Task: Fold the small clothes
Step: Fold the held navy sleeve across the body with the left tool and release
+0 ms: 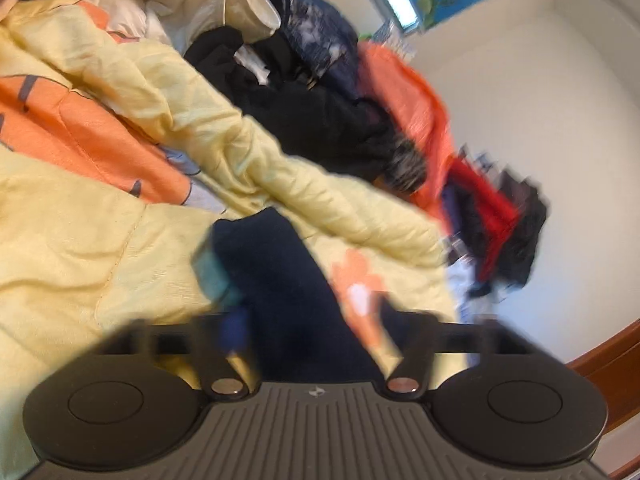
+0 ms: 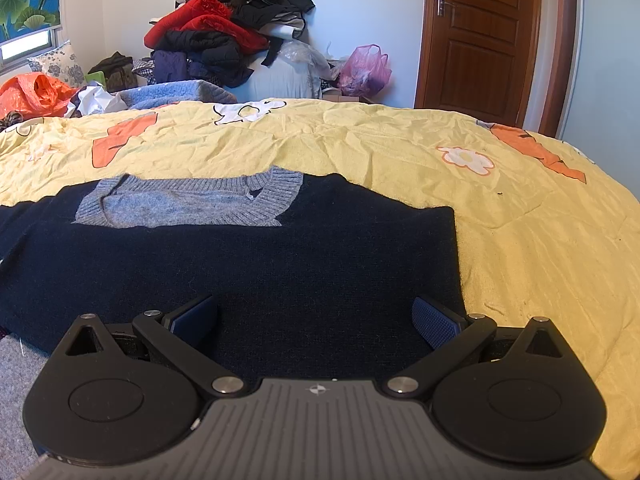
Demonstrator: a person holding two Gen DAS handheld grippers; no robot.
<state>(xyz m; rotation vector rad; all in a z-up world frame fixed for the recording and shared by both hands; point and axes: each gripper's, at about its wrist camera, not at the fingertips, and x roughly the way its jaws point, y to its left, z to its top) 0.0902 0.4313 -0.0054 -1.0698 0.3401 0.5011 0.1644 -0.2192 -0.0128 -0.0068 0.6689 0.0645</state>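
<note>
Navy sweater (image 2: 248,264) spread flat on the yellow quilt (image 2: 520,220) for folding. Right hand-held gripper (image 2: 316,318) open above the hem, ready. Left hand-held gripper (image 1: 298,292) blurred, navy cloth between partly parted fingers; grip unclear.

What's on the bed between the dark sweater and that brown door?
Only bare yellow quilt, printed with flowers and carrots, between the navy sweater and the door, in the right wrist view.

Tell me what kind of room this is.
Most likely a bedroom in a home. A bed with a yellow quilt fills the view, a navy sweater lies spread on it, a heap of clothes is piled against the wall, and a wooden door stands beyond.
</note>
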